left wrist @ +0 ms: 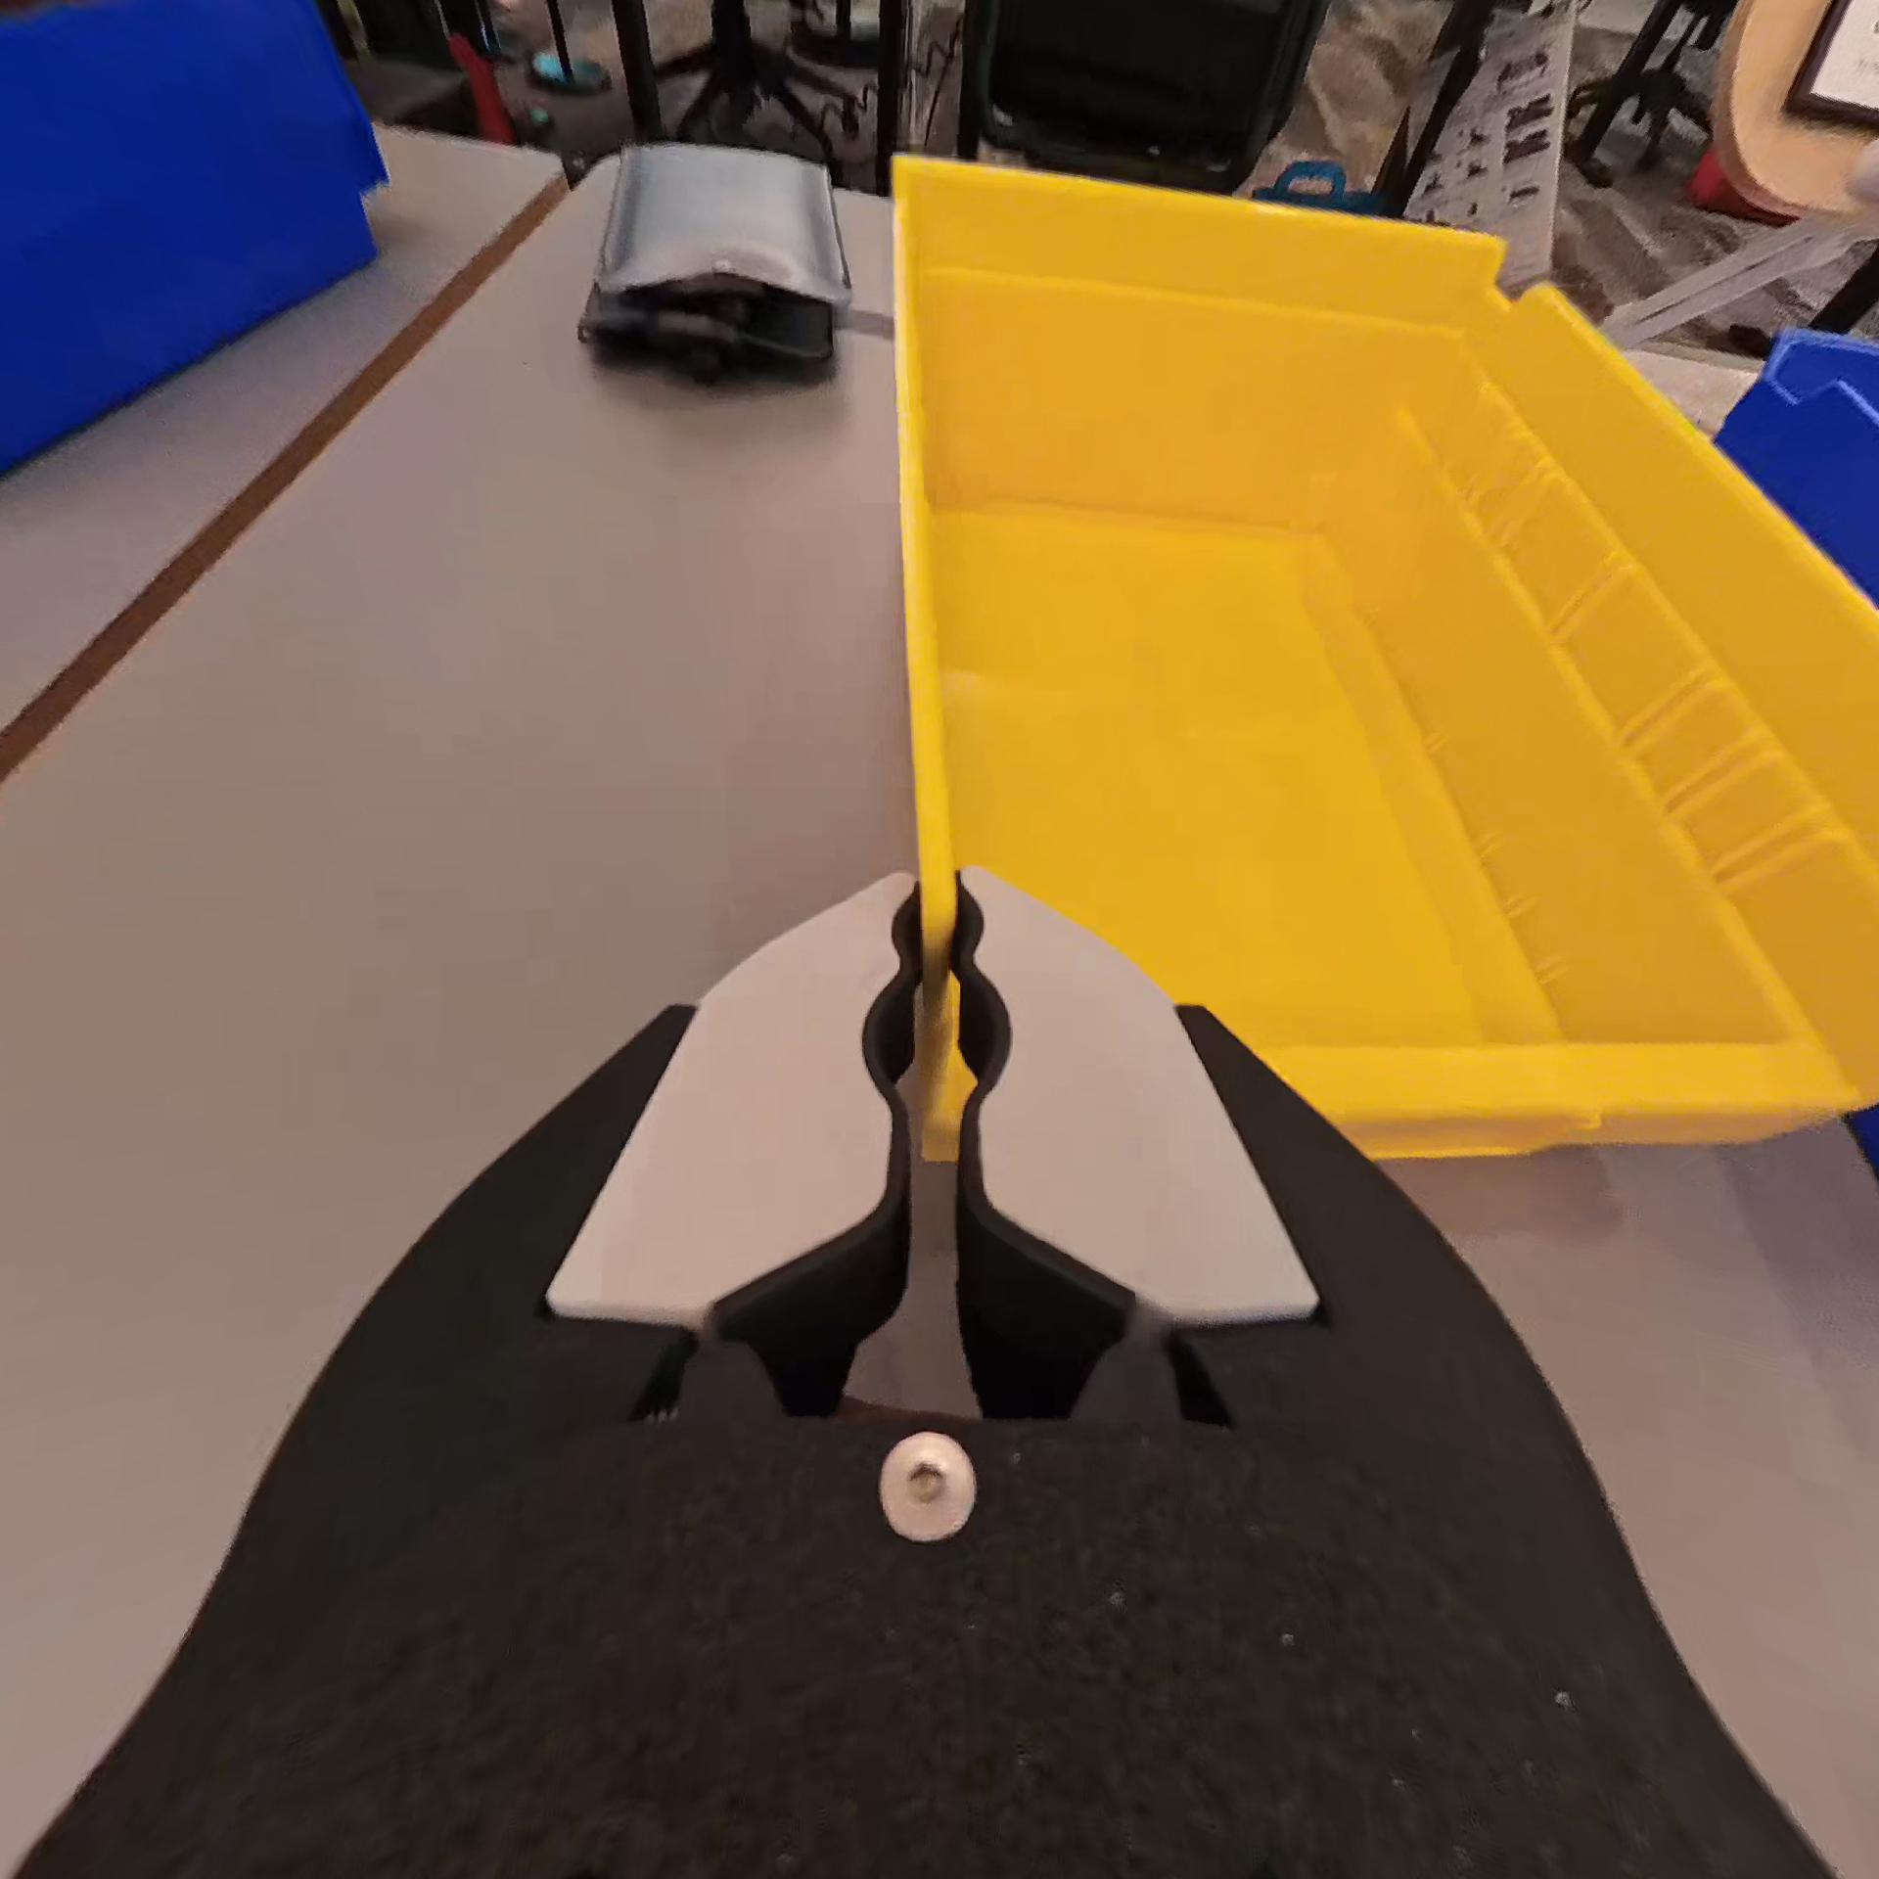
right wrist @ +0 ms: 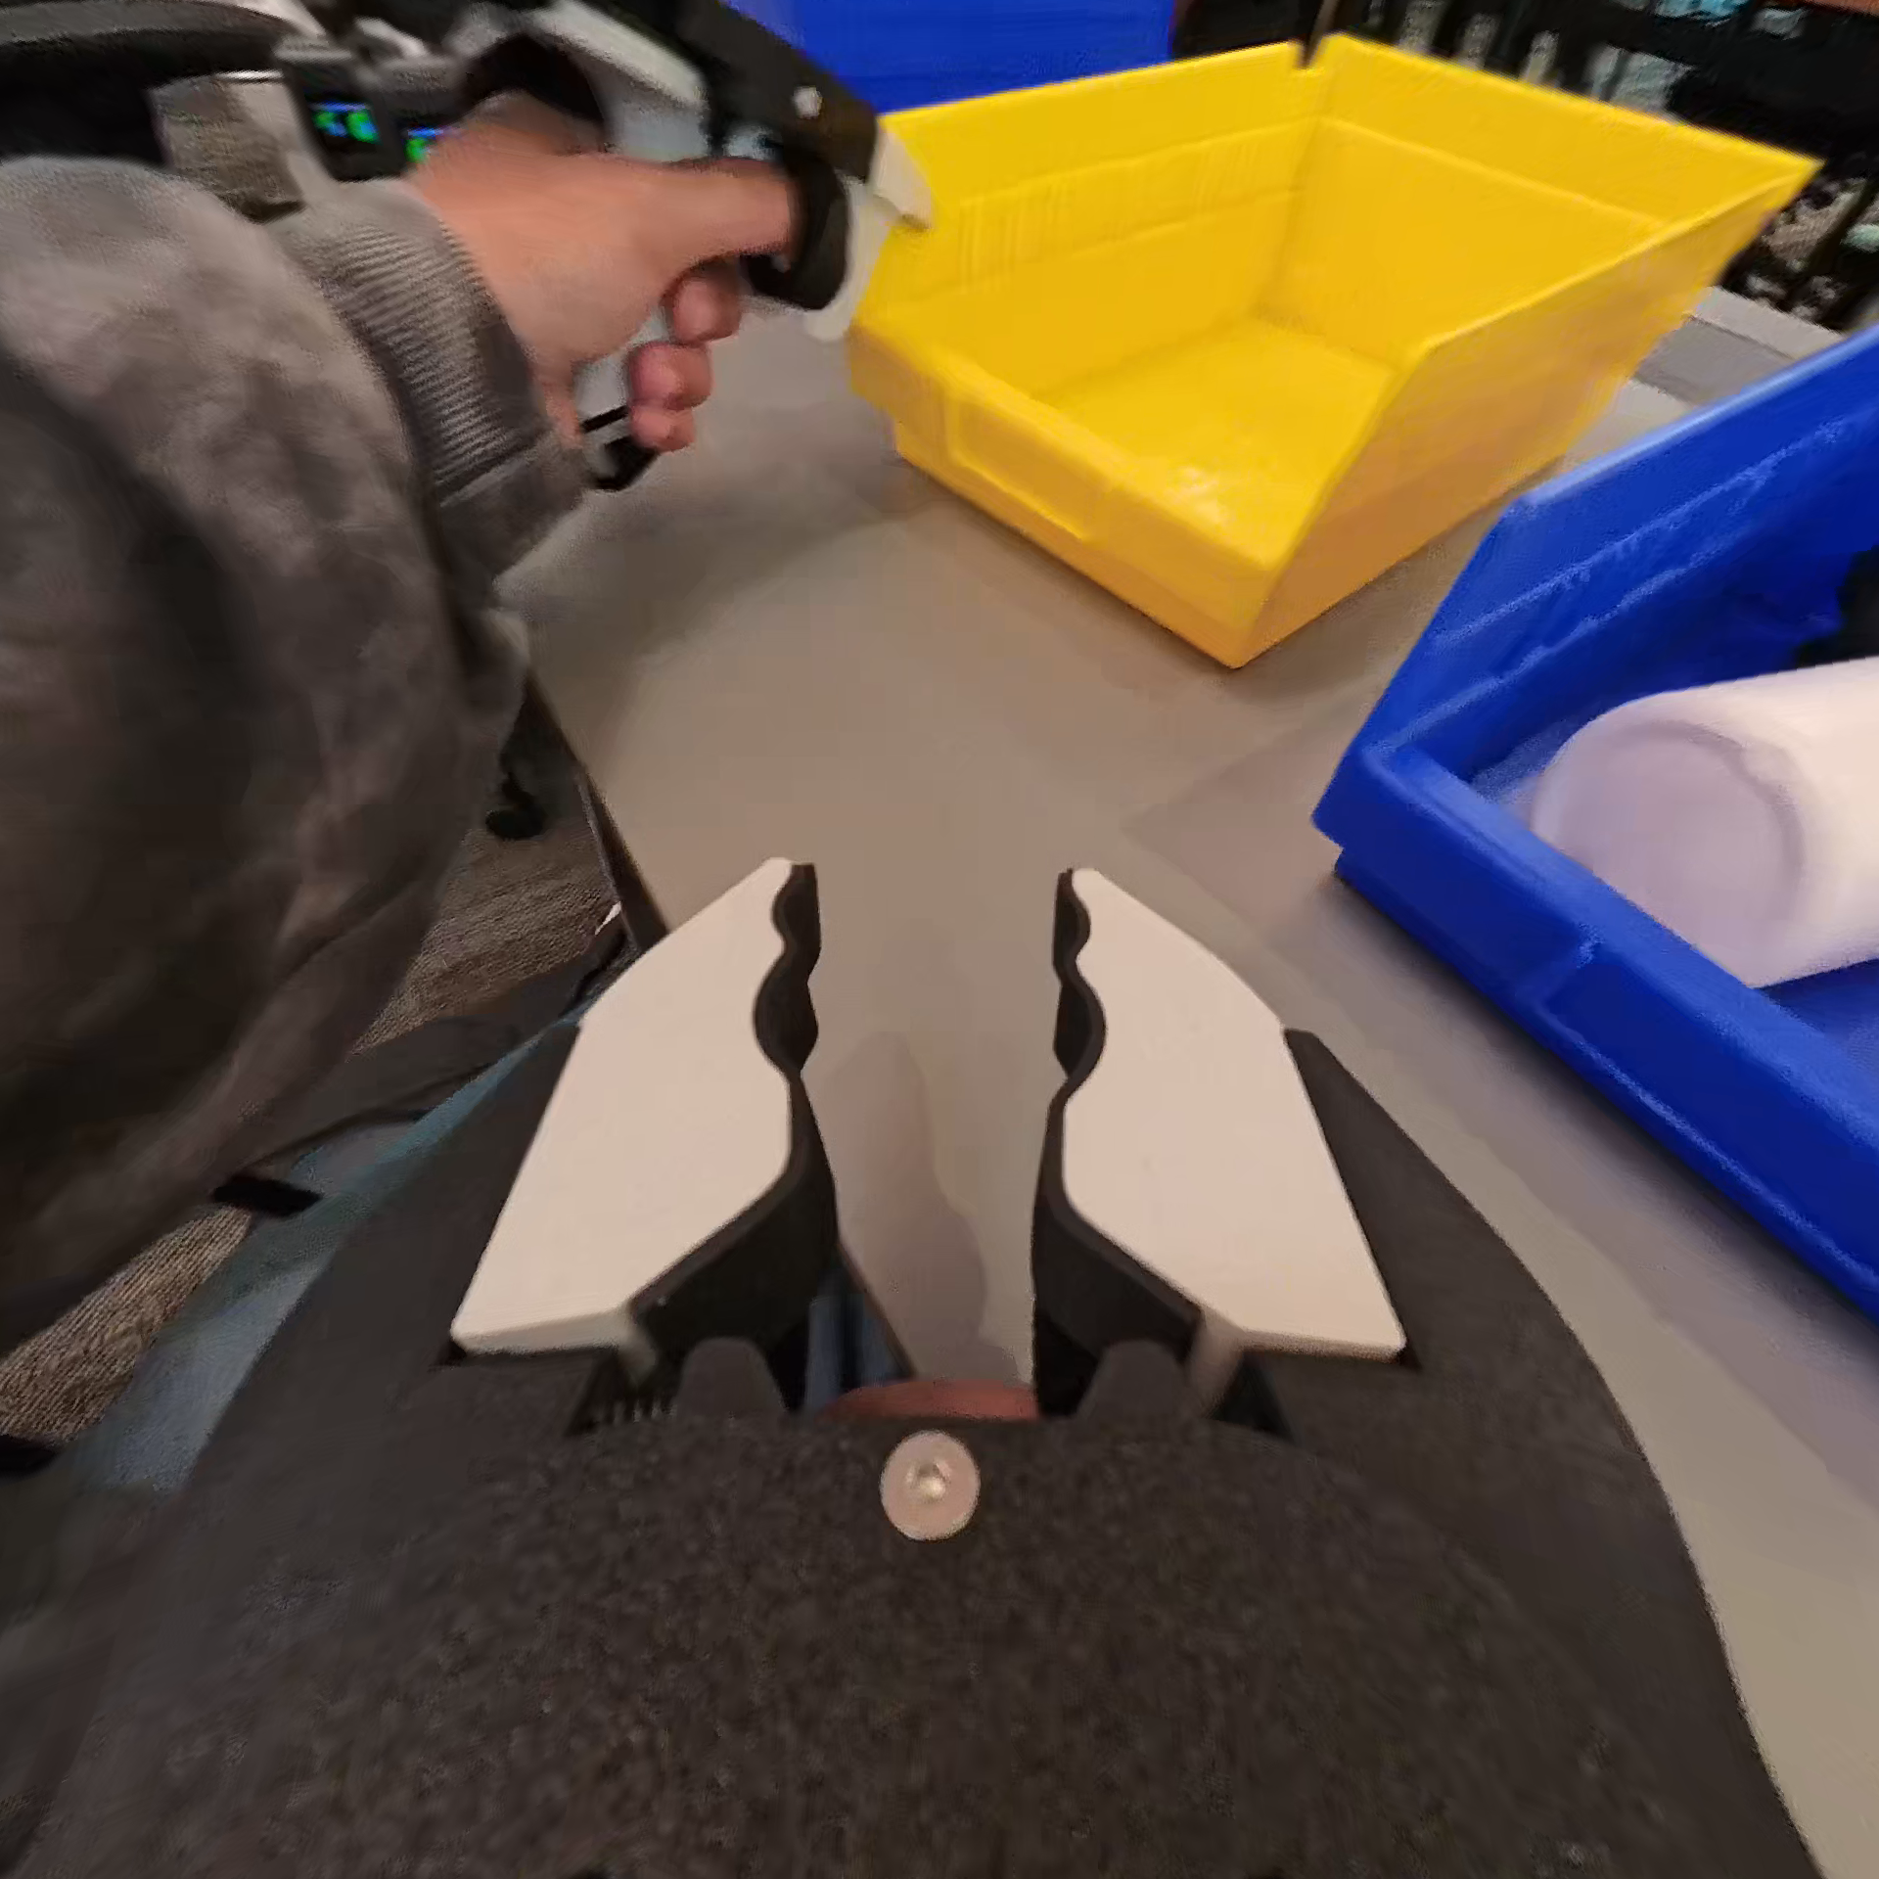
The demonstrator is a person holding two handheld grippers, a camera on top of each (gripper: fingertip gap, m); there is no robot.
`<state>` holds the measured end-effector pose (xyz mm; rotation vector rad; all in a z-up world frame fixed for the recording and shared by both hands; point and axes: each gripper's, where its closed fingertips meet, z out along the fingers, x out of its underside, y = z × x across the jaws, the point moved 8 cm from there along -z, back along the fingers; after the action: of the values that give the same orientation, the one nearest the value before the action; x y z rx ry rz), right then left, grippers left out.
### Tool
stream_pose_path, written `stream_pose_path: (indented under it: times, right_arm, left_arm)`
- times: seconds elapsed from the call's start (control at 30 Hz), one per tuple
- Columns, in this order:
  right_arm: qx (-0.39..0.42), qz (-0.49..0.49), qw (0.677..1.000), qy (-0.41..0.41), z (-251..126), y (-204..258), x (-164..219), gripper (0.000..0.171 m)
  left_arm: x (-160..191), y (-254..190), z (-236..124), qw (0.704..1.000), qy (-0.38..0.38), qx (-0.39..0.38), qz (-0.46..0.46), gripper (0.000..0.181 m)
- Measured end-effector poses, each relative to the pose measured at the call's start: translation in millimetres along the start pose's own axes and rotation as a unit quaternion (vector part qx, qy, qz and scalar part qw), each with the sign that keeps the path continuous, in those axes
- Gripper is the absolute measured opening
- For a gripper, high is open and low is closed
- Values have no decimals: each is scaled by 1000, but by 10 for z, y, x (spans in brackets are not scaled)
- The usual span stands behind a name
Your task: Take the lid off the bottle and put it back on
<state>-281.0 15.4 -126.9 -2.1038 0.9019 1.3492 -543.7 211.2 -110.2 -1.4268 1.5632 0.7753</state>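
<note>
I see no bottle or lid for certain in either view. My left gripper (left wrist: 937,887) is shut on the near end of the left wall of an empty yellow bin (left wrist: 1118,386). The right wrist view shows the same grip: the left gripper (right wrist: 874,254), held by a hand (right wrist: 610,264), clamps the yellow bin (right wrist: 1220,549) at its rim. My right gripper (right wrist: 935,885) is open and empty, low over the grey table (right wrist: 915,661), apart from everything. A white cylindrical thing (right wrist: 1729,813) lies in a blue bin (right wrist: 1627,1037) to its right.
A black pouch (left wrist: 717,264) lies at the far end of the table, left of the yellow bin. A blue bin (left wrist: 153,203) stands far left, another blue bin (left wrist: 1810,458) right of the yellow one. A grey sleeve (right wrist: 254,610) fills the left of the right wrist view.
</note>
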Motion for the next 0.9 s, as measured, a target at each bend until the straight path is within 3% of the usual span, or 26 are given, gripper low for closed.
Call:
stream_pose_path:
  times: [0.17, 0.37, 0.43, 0.53, 0.7, 0.9]
  right_arm:
    - [72, 76, 994, 21, 301, -183, -222, 65]
    - [126, 80, 988, 44, 634, -239, -354, 66]
    - [139, 76, 986, 55, 683, -242, -324, 54]
    - [179, 68, 980, 56, 650, -290, -265, 7]
    - [157, 67, 984, 45, 419, -293, -433, 4]
    - [161, 69, 984, -45, -237, -486, -947, 5]
  left_arm:
    - [234, -100, -532, 999, 27, -28, -20, 3]
    - [522, -313, -1073, 999, 29, -39, -20, 3]
    - [590, -368, -1200, 999, 27, -33, -27, 3]
    - [646, -404, -1348, 999, 21, -37, -24, 4]
    - [509, -611, -1716, 997, -48, -61, 25, 5]
    - [-43, -1093, -2062, 985, -151, -58, 54, 4]
